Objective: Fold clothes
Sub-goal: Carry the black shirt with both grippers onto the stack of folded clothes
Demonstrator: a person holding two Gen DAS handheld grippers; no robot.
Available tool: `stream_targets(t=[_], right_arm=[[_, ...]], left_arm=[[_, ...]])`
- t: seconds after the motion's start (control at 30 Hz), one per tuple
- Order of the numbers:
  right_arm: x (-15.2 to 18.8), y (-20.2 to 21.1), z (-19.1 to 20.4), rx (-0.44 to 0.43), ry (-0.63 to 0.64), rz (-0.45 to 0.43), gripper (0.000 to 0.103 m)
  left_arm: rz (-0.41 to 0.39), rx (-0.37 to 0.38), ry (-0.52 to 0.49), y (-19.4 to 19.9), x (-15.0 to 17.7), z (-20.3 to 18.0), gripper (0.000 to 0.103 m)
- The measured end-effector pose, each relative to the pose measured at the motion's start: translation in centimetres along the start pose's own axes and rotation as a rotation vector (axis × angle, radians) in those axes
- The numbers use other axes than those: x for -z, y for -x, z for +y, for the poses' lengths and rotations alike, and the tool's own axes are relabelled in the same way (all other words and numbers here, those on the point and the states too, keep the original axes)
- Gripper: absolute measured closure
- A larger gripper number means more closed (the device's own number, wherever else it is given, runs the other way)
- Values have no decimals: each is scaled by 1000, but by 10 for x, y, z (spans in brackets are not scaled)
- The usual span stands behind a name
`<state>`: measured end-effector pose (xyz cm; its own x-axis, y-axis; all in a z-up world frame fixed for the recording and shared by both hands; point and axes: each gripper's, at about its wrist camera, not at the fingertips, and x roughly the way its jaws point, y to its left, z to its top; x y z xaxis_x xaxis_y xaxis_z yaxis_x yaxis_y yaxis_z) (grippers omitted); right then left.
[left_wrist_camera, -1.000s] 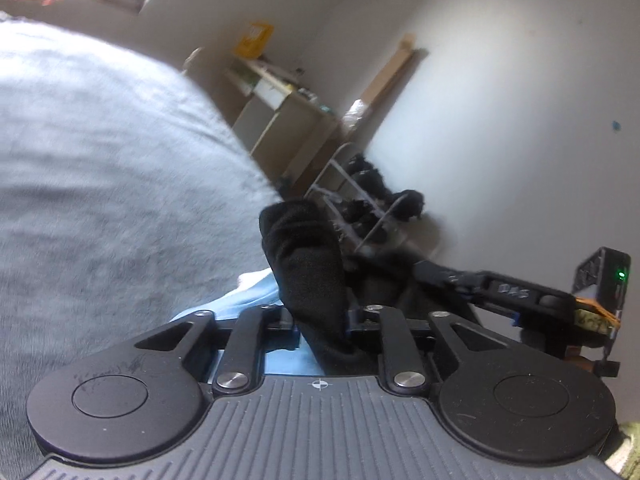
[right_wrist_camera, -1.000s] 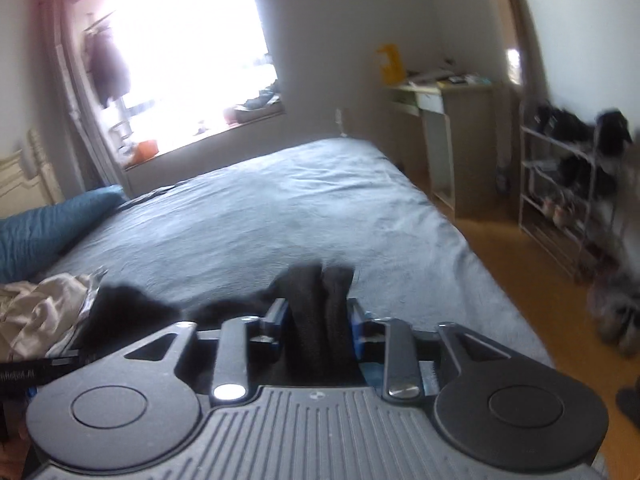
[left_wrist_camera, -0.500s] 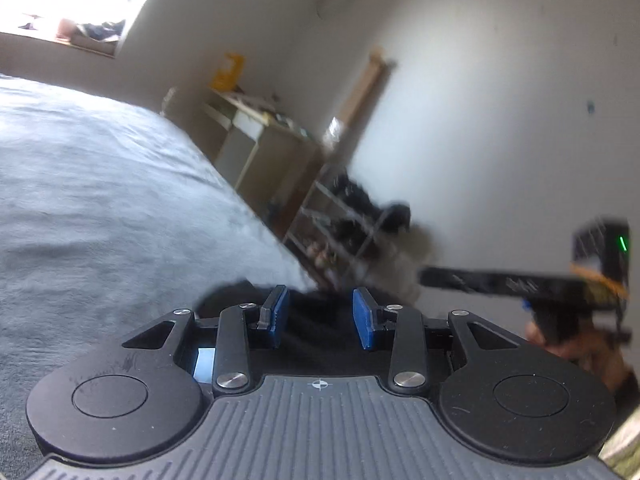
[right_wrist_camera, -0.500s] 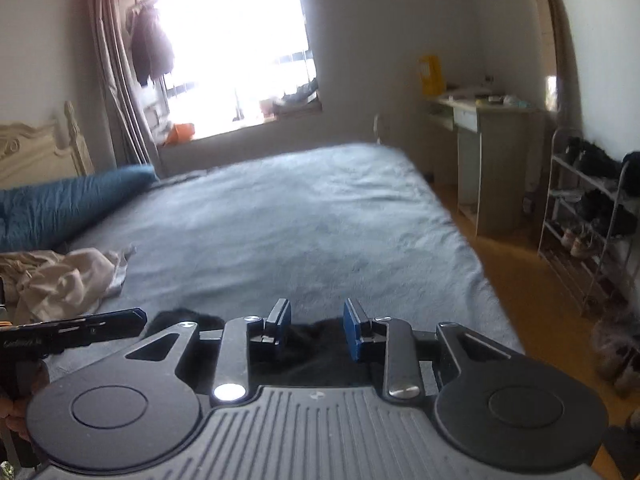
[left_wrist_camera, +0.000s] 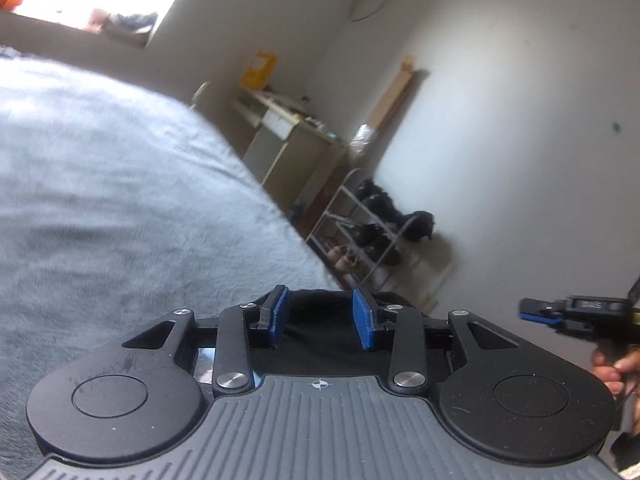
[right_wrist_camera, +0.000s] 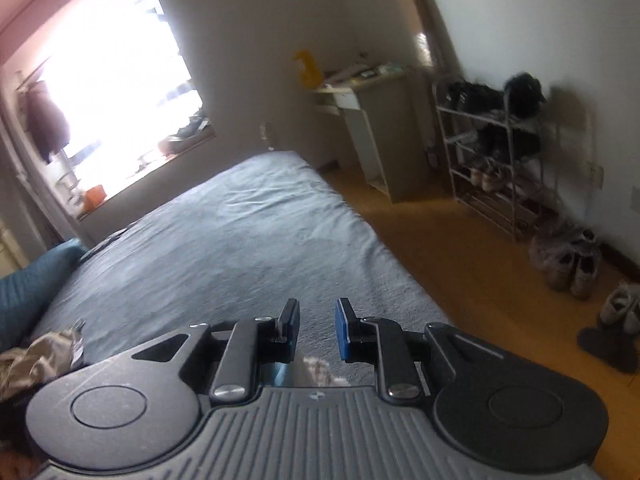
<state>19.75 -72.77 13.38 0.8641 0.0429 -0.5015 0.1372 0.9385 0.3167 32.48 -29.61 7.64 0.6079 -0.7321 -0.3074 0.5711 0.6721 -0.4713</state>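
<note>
Desk (right_wrist_camera: 376, 120) stands right of the bed (right_wrist_camera: 240, 232), shoe rack (right_wrist_camera: 496, 152) farther right.

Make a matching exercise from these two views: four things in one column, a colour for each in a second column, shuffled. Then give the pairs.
Things:
1. bed cover
2. pillow
3. floor
4. black garment

Colours:
A. orange-brown
B. black
C. grey
D. teal blue

Pairs: 1-C, 2-D, 3-A, 4-B
</note>
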Motion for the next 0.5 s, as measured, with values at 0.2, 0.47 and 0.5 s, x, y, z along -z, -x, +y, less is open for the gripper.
stream_targets(t=[0.2,0.47,0.5], right_arm=[[57,52,31,-183,123,42,82],[119,57,-59,52,-269,-43,82],[123,65,-64,44,-294,-70,82]], left_arm=[[90,208,-240,47,40,-81,68],[139,109,-383,63,87,-100,68],[129,113,-384,68,85,-103,68]])
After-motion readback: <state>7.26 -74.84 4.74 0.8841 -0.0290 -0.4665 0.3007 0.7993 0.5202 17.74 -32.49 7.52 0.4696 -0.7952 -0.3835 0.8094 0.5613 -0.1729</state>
